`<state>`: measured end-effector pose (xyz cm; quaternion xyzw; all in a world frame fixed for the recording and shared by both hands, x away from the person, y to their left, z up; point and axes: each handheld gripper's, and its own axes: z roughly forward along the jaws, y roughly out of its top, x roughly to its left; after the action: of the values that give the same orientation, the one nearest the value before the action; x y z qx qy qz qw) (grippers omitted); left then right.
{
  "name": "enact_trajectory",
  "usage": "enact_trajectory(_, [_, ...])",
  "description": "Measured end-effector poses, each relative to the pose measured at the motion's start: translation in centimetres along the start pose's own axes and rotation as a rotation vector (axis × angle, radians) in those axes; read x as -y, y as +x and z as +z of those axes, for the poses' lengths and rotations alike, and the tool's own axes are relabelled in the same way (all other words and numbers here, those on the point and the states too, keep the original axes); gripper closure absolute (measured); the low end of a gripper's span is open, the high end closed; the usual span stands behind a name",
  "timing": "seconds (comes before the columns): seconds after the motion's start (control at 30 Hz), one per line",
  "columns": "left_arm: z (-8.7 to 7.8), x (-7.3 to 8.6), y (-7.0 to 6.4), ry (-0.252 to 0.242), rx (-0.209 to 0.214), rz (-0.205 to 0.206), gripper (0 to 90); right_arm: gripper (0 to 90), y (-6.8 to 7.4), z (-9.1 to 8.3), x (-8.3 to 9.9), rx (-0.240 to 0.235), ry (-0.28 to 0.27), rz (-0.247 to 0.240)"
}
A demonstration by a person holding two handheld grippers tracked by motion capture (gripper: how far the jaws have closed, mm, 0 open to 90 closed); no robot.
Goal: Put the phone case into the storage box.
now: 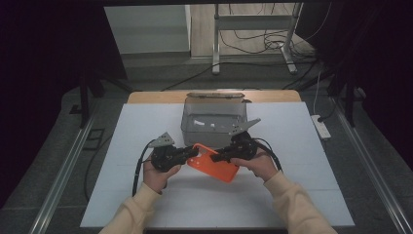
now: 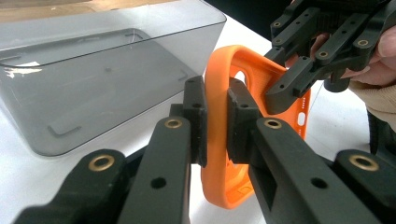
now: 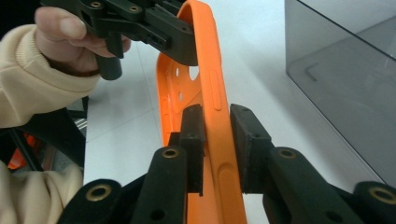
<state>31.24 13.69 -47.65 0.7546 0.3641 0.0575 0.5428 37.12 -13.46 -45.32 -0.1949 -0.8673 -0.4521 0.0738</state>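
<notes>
An orange phone case [image 1: 216, 167] hangs tilted just above the white table, held between both grippers. My left gripper [image 1: 194, 152] pinches its left end; in the left gripper view the two pads close on the case's rim [image 2: 217, 121]. From the right, my right gripper [image 1: 215, 157] holds the case's upper long edge, and its pads press on either side of the orange rim [image 3: 218, 135]. Each gripper view also shows the other gripper clamped on the case farther up [image 2: 289, 88] [image 3: 175, 39]. Hands in cream sleeves hold both tools.
A grey translucent box [image 1: 213, 122] stands open right behind the case, its wall close to both grippers [image 2: 93, 88] [image 3: 355, 70]. A white power strip [image 1: 321, 126] lies off the table's right edge. Cables trail from both grippers toward the front of the table.
</notes>
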Motion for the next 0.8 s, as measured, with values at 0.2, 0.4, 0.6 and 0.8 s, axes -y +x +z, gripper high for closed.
enact_trajectory(0.2, [0.1,0.1,0.2,0.002,0.008,-0.007,80.6,78.0,0.1,-0.1,0.0,-0.009,-0.002,-0.009])
enact_trajectory(0.4, [0.2,0.2,0.6,-0.002,0.021,-0.022,77.5,78.9,0.2,0.0,-0.1,-0.007,0.007,-0.027])
enact_trajectory(0.6, [0.3,0.3,1.0,-0.013,0.01,-0.042,51.2,79.1,0.2,-0.2,-0.1,0.013,0.0,-0.038])
enact_trajectory(0.8, [0.0,0.3,1.1,-0.001,-0.021,-0.046,31.0,79.1,0.3,-0.6,-0.2,0.04,-0.012,-0.049])
